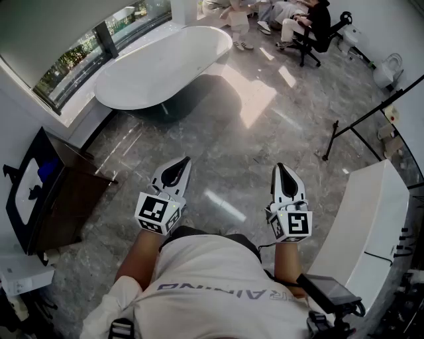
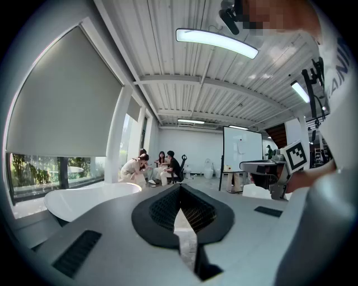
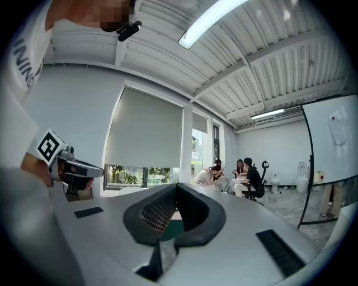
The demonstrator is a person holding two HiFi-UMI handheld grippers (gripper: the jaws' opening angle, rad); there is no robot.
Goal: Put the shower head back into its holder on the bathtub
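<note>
Standing view toward the white bathtub (image 1: 159, 69): we held the left gripper (image 1: 183, 161) and the right gripper (image 1: 281, 167) side by side over the grey marble floor (image 1: 245, 152), both well short of the bathtub's near side and pointing roughly level. Each gripper's jaws were pressed together with nothing between them. We could not make out the shower head or its holder on the bathtub from there; seated people (image 1: 301, 23) were gathered beyond the bathtub's far end

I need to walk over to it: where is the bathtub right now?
In the head view the white bathtub sits upper left, beside the window; seated people are beyond its far end.
</note>
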